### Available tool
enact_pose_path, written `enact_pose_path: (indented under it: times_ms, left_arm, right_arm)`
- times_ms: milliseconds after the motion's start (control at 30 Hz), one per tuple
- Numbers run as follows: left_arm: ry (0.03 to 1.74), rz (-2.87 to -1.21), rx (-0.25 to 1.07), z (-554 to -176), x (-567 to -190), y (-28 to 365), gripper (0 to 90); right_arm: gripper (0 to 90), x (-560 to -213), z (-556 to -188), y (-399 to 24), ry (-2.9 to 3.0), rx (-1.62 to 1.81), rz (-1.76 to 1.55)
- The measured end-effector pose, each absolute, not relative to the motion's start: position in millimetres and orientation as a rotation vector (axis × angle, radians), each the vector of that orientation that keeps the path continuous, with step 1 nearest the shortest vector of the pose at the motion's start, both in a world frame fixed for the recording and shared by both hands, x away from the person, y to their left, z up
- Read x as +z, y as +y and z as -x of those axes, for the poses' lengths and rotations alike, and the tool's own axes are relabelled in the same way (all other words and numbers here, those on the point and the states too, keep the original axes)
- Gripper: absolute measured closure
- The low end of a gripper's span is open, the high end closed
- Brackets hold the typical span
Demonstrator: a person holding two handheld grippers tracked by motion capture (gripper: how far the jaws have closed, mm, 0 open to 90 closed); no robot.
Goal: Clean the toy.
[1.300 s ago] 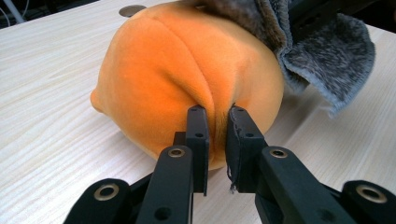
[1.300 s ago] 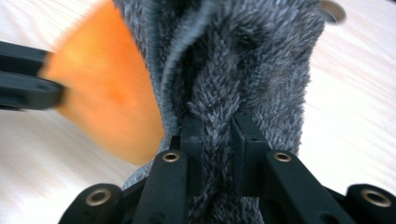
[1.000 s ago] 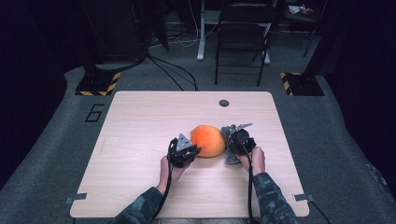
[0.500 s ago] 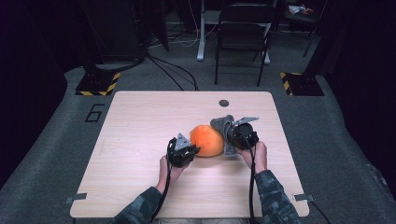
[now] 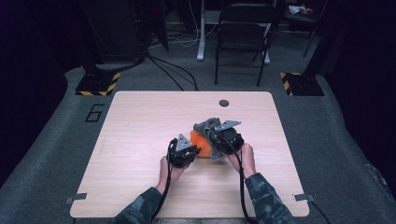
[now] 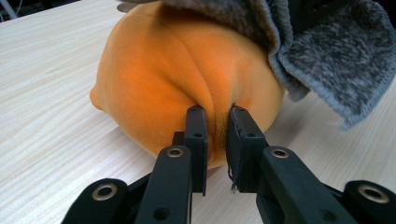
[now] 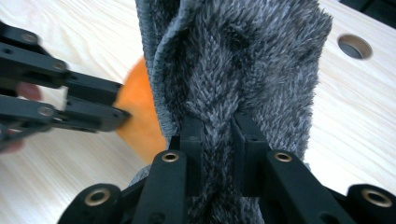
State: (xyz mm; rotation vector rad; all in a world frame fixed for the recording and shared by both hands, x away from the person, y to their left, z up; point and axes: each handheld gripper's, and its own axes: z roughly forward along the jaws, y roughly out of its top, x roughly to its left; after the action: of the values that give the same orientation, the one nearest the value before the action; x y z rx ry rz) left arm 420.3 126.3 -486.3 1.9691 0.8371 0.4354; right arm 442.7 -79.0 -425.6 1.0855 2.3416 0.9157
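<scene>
Comparing the high view now with the two earlier ones, the right gripper (image 5: 219, 135) has risen and travelled toward the table's far side, carrying the fuzzy grey knitted cloth (image 5: 208, 127) with it. A second ago that cloth lay low beside the round orange plush cushion (image 5: 198, 141); it now stands bunched above the cushion's far right shoulder and partly overlaps it.

The left gripper (image 5: 189, 151) has not moved between those views. In the left gripper view its jaws stand narrow, nipping a fold of the orange plush at the cushion's near side, with a crease drawn in between the pads (image 6: 196, 135). The cushion rests on the pale wooden table (image 5: 140, 140), near the middle and somewhat toward the person's edge.

In the right gripper view the jaws are likewise narrow and clamped on a thick ridge of the grey knit, which hangs above and around them; the orange cushion shows behind the cloth, with the other gripper beside it.

Judgement: the work in hand appears to be drawing the grey cloth over the cushion, or off it; which of the two cannot be settled. The lift gives the cloth clearance over the cushion's crown. The anchoring pinch looks shallow, so the cushion could slip or roll if the cloth drags across it.
</scene>
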Motion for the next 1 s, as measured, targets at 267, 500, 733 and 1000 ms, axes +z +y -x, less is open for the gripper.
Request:
enact_pose_path:
  times_ms: [267,500,733,1000]
  left_arm:
    - [0.834,-1.967,0.435,-421,-487,126,79.3]
    - [0.835,-1.968,0.437,-421,-487,126,79.2]
    - [0.834,-1.961,0.426,-422,-488,128,78.8]
    - [0.835,-1.967,0.43,-422,-487,129,78.5]
  right_arm:
    - [76.4,-438,-453,-103,2.325,0.871,-1.195]
    - [76.6,-458,-462,-118,2.319,0.799,-1.288]
    - [76.7,-486,-473,-131,2.35,0.686,-1.381]
    - [76.8,-451,-468,-140,2.256,0.834,-1.379]
